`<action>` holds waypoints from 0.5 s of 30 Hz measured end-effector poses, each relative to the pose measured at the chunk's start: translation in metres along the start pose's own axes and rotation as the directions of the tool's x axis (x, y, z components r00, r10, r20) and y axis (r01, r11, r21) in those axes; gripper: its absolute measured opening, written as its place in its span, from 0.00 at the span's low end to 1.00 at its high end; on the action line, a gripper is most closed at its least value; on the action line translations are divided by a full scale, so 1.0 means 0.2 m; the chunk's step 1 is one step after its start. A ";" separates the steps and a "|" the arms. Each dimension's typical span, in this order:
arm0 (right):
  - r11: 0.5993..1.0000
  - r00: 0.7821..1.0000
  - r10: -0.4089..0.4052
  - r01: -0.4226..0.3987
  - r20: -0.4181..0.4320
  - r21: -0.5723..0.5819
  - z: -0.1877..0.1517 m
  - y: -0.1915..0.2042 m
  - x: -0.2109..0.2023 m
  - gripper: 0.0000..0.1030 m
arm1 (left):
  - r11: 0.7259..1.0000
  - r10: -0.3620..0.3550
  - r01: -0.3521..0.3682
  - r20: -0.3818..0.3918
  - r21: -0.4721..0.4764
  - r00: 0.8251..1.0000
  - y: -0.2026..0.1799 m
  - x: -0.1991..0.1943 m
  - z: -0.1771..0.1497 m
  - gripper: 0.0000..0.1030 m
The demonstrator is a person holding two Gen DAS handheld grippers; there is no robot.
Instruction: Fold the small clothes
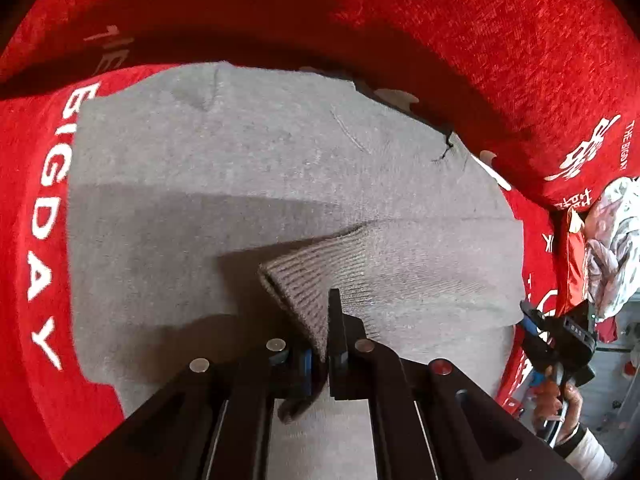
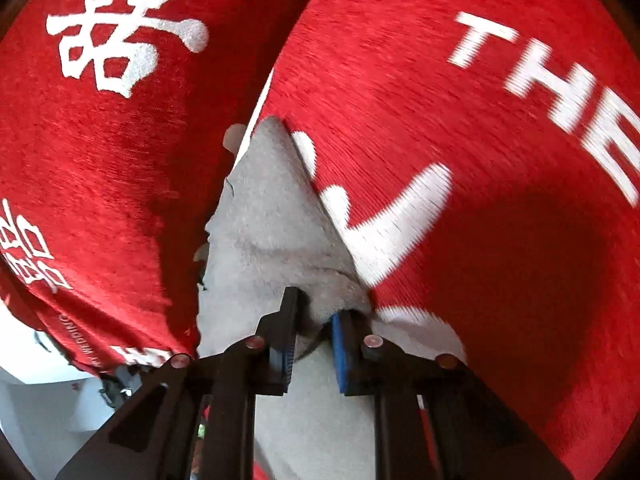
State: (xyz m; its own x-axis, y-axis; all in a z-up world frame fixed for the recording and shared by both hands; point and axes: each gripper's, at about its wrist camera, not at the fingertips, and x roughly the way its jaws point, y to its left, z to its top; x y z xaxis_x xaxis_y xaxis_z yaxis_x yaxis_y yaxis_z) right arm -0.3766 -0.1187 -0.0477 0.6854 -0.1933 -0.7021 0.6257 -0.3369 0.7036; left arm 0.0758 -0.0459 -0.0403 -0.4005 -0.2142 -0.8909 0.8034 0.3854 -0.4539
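In the left wrist view, the left gripper [image 1: 326, 344] is clamped on the ribbed cuff [image 1: 320, 276] of a grey knitted garment [image 1: 240, 184], its fingers [image 1: 338, 332] closed tight with the knit pinched between them. In the right wrist view, the right gripper [image 2: 316, 332] likewise has its fingers [image 2: 289, 320] closed on a bunched edge of the same grey garment [image 2: 272, 224], the cloth gathered between the blue pads.

Beyond the left gripper, the garment lies spread fairly flat over a red cover [image 1: 480, 40] printed with white lettering. The surface under the cover cannot be made out, so whether it is a counter or something softer stays unclear. The cuffed part is lifted off the body of the garment and throws a shadow across it.

The step in hand appears to be the start of a fold, with both edges gripped and one raised. The next move likely calls for carrying the held portions over the flat body together, keeping the cloth taut so it lands without a wrinkle.

At the far right of the left view a pile of pale cloth [image 1: 616, 240] sits at the cover's edge, too distorted to identify. The garment's far edge carries dark and pale trim [image 1: 400, 98] that is hard to read, and its whole shape is cut off in both views.
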 end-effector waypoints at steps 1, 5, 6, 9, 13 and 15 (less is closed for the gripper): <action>0.999 1.000 -0.029 0.029 -0.008 -0.026 0.00 0.02 -0.03 0.16 | 1.000 0.024 -0.024 0.002 0.016 1.000 -0.01 -0.01 0.00 0.05; 0.979 0.990 -0.125 0.133 0.061 -0.151 -0.01 0.16 -0.15 0.25 | 0.998 0.049 -0.049 -0.008 0.045 0.999 -0.04 -0.04 0.01 0.05; 0.974 0.987 -0.136 0.150 0.090 -0.170 0.01 0.20 -0.18 0.30 | 0.997 0.056 -0.055 -0.011 0.049 0.998 -0.04 -0.03 0.01 0.05; 0.964 0.982 -0.170 0.183 0.084 -0.191 0.14 0.24 -0.13 0.43 | 0.996 0.069 -0.068 -0.014 0.061 0.998 -0.06 -0.02 0.02 0.05; 0.955 0.979 -0.199 0.203 0.039 -0.216 0.30 0.28 0.05 0.43 | 0.994 0.085 -0.084 -0.012 0.074 0.996 -0.05 -0.03 0.01 0.05; 0.954 0.975 -0.222 0.217 -0.001 -0.208 0.35 0.28 0.15 0.42 | 0.993 0.093 -0.092 -0.010 0.076 0.996 -0.05 -0.05 0.02 0.05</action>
State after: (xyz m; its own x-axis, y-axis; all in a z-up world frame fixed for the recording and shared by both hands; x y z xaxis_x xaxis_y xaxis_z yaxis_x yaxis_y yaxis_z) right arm -0.3469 -0.2070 -0.0378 0.5298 -0.1124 -0.8406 0.8228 -0.1719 0.5416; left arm 0.0732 -0.0513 -0.0261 -0.3282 -0.1686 -0.9294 0.8681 0.3342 -0.3672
